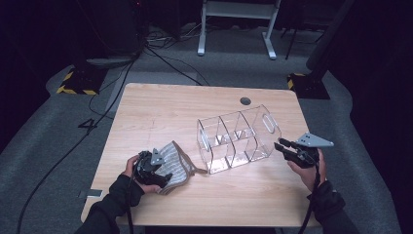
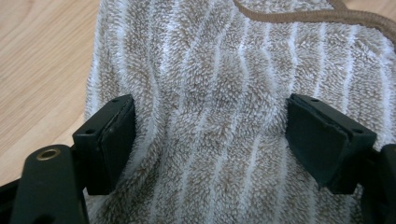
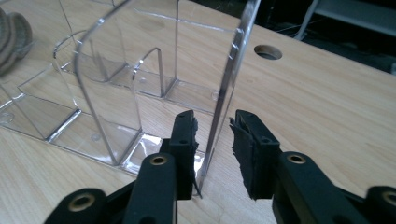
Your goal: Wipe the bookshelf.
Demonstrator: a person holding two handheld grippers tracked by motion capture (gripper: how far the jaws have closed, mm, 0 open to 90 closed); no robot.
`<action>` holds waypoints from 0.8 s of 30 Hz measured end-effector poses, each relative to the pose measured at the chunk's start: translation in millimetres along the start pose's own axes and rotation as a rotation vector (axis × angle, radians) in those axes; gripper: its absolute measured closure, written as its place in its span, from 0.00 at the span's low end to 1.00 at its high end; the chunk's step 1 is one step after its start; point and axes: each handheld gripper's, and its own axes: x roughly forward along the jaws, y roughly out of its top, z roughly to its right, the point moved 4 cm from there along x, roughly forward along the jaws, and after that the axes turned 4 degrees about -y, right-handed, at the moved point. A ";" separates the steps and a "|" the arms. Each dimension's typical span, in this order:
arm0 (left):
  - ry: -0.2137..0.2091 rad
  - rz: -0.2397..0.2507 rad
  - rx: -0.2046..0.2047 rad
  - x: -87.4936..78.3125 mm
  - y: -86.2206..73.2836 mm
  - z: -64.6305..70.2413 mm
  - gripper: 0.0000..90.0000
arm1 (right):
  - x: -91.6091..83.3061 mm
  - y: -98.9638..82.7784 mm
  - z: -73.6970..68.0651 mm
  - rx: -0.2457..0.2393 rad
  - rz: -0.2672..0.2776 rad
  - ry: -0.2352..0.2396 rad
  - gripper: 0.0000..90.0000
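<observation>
Presently, the left gripper rests on a striped towel lying on the bench. In the left gripper view its jaws stand wide apart with the towel spread beneath and between them; whether the pads press on the pile cannot be told. The towel's brown corded edge runs ahead of the jaws, and bare bench shows off to one side.

The right gripper sits at the end wall of a clear plastic organiser, which stands on the bench just ahead of it. In the right gripper view the jaws are parted, with the thin end wall rising between them. One pad lies close against the wall, the other stands visibly clear of it, so the wall is not clamped. Beyond that wall the organiser's dividers form compartments running away from the gripper. A round cable hole in the bench lies ahead, to the outer side of the wall.

The towel lies just beside the organiser's far end, well apart from the right gripper.
</observation>
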 end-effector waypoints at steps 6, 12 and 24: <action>-0.022 0.074 0.006 -9.8 6.3 9.8 0.23 | -26.8 12.5 -23.3 -0.017 0.056 -0.023 0.72; -0.057 0.097 0.046 -13.3 13.4 28.7 0.23 | -29.2 13.5 -61.5 -0.057 0.051 0.057 0.66; -0.050 0.023 0.063 8.3 14.7 35.9 0.17 | 22.8 23.6 -75.9 -0.031 0.001 0.079 0.56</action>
